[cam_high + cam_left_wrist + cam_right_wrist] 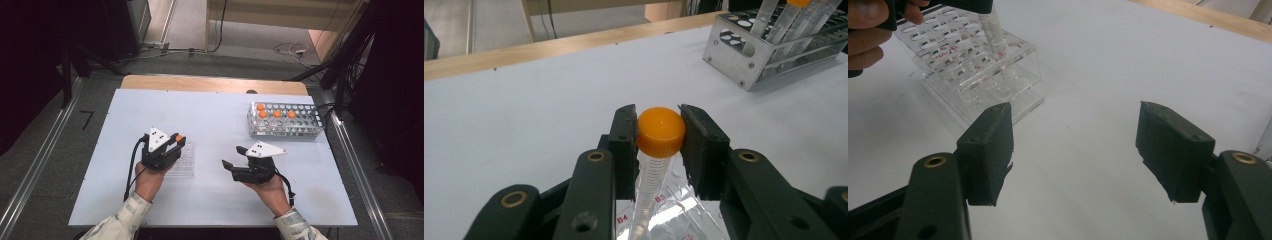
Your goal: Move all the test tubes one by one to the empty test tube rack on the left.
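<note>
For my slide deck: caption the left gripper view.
Left claw holds an orange-capped tube by its cap over a clear rack, metal rack behind.

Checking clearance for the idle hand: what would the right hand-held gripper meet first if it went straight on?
Probably bare white table; the clear rack sits left of its line.

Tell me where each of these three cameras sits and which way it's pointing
High view: above the person's side, looking forward and down on the white table; both forearms, left gripper, right gripper.
Left gripper view: along its jaws toward the metal rack; an orange-capped tube stands between them.
Right gripper view: along its open jaws toward the clear rack.
The gripper views share the tube and clear rack.
</note>
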Demonstrator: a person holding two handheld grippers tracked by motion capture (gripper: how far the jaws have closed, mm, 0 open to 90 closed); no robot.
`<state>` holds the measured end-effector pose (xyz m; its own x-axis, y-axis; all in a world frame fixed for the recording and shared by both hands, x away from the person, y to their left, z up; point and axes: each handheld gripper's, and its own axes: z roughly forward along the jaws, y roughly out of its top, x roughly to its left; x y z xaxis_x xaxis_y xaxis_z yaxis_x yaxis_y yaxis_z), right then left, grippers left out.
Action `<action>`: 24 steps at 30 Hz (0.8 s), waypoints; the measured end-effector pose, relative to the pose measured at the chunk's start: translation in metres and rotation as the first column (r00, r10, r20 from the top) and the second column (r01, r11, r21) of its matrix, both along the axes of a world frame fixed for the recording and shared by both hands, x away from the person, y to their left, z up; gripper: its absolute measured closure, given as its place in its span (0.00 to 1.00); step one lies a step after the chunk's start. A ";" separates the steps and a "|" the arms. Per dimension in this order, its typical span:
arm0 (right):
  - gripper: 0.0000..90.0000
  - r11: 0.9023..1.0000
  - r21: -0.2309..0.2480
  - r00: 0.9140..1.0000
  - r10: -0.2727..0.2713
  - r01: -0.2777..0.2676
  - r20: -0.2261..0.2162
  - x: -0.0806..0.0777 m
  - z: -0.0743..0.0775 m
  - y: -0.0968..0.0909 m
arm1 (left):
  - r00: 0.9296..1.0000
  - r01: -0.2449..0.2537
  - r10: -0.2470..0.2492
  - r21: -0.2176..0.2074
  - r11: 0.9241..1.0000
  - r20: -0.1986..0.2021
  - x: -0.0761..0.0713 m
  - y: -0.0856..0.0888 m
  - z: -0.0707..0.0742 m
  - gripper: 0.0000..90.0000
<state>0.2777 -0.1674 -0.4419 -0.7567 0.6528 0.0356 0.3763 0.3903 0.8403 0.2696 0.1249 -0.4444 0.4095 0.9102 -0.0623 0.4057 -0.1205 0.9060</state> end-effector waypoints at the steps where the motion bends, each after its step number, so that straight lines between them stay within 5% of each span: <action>1: 0.33 1.000 0.000 1.000 -0.002 0.002 -0.002 0.000 0.000 0.000 | 1.000 0.001 -0.001 -0.001 1.000 0.000 0.000 0.000 0.000 0.68; 16: 0.34 0.998 0.022 0.998 -0.052 0.052 0.021 0.004 0.003 -0.012 | 0.999 -0.028 0.030 -0.092 0.995 0.020 -0.002 0.011 0.009 0.28; 24: 0.34 0.994 0.031 0.993 -0.110 0.109 0.031 0.010 0.005 -0.028 | 0.999 -0.027 0.029 -0.100 0.995 0.014 -0.002 0.017 0.010 0.20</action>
<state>0.2877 -0.1951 -0.4369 -0.6816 0.7311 0.0321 0.3878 0.3237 0.8630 0.2671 0.1418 -0.4341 0.3856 0.9108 -0.1474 0.3938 -0.0179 0.9190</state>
